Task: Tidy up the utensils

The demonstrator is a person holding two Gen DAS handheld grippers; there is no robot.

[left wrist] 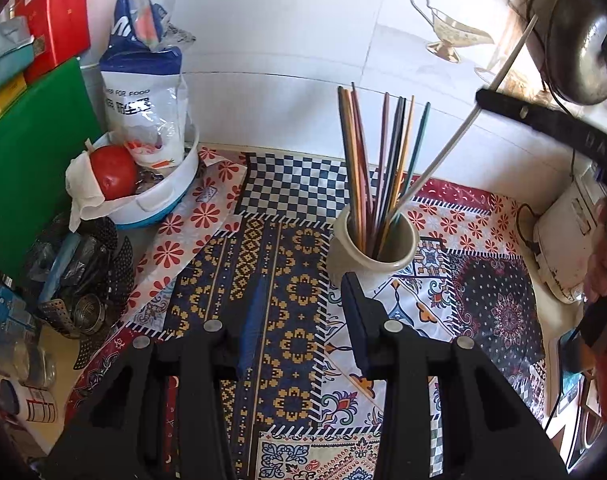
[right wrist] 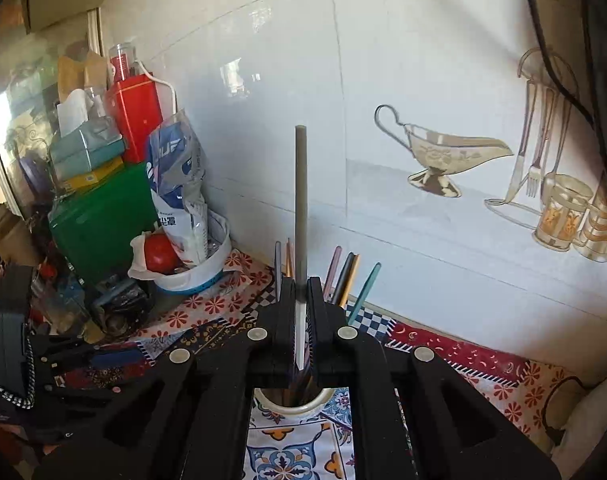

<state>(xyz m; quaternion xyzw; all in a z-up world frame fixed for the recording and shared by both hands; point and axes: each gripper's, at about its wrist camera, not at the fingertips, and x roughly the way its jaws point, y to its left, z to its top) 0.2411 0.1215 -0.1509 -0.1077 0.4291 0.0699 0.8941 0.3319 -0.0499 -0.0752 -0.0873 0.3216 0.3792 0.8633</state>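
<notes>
Chopstick (right wrist: 300, 200), white, pinched in R gripper (right wrist: 301, 300) above cup (left wrist: 371, 252) w/ other chopsticks (left wrist: 377, 152). L gripper (left wrist: 303, 292) part-open, holding nothing, just beside cup.

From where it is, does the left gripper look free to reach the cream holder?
Probably yes: the left gripper is empty beside the cream holder, with bare cloth between them. The white chopstick slants in from the right.
</notes>
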